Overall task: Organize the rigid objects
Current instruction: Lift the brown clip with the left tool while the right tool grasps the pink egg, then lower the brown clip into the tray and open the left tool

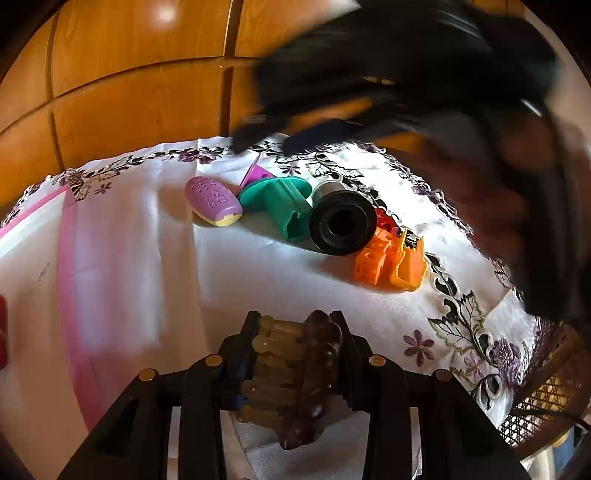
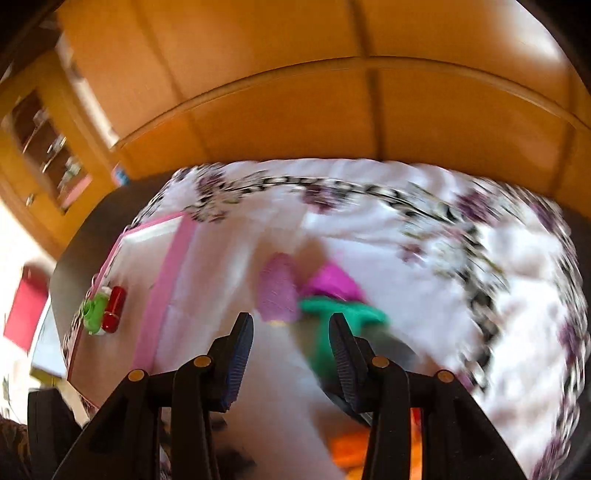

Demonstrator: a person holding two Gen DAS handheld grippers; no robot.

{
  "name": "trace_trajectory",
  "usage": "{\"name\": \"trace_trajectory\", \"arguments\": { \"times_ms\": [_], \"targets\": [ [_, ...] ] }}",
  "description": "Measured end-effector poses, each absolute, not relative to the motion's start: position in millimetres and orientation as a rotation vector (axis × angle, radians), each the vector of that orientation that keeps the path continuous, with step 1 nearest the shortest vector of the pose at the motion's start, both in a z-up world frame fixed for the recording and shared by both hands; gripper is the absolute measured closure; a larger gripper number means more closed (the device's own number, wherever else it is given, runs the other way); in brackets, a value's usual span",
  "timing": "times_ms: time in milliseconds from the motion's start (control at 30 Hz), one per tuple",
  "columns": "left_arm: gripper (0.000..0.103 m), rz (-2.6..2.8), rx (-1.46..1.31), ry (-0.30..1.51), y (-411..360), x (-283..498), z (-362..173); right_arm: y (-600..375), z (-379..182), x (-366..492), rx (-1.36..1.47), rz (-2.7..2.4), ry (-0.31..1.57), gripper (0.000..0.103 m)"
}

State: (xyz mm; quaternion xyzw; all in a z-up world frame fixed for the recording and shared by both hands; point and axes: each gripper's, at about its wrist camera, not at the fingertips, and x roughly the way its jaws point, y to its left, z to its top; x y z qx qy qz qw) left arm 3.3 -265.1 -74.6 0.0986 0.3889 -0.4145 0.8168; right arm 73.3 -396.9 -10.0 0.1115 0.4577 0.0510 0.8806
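Lighting: bright, warm. Glare spot on wooden cabinet [image 1: 164, 14], far left; white tablecloth [image 1: 258, 280] partly washed out. Short shadows beside objects. Right wrist view heavily motion-blurred; left view sharp except a blurred dark mass, upper right. Fisheye bending, dark corners.

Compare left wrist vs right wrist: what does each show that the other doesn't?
Left wrist only: a brown hair clip clamped in the left gripper, a black spool, clear orange clips.
Right wrist only: the empty right gripper, a red capsule and green piece on the tray.
Both: purple oval case, green plastic piece, pink-edged tray.
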Motion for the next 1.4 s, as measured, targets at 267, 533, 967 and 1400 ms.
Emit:
{"name": "trace_trajectory", "arguments": {
  "times_ms": [267, 533, 967, 1400],
  "targets": [
    [0.066, -0.914, 0.193, 0.845, -263, 9, -76, -367, -57, 154, 0.006, 0.121, 1.141, 0.060],
    [0.066, -0.914, 0.190, 0.874, -268, 16, -76, -377, -77, 150, -0.006, 0.128, 1.203, 0.059],
    [0.067, -0.892, 0.208, 0.844, -246, -5, -59, -389, -42, 100, 0.158, 0.178, 1.123, 0.059],
    [0.067, -0.886, 0.146, 0.738, -197, -34, -10, -357, -75, 53, 0.120, 0.220, 1.201, 0.059]
  ]
}}
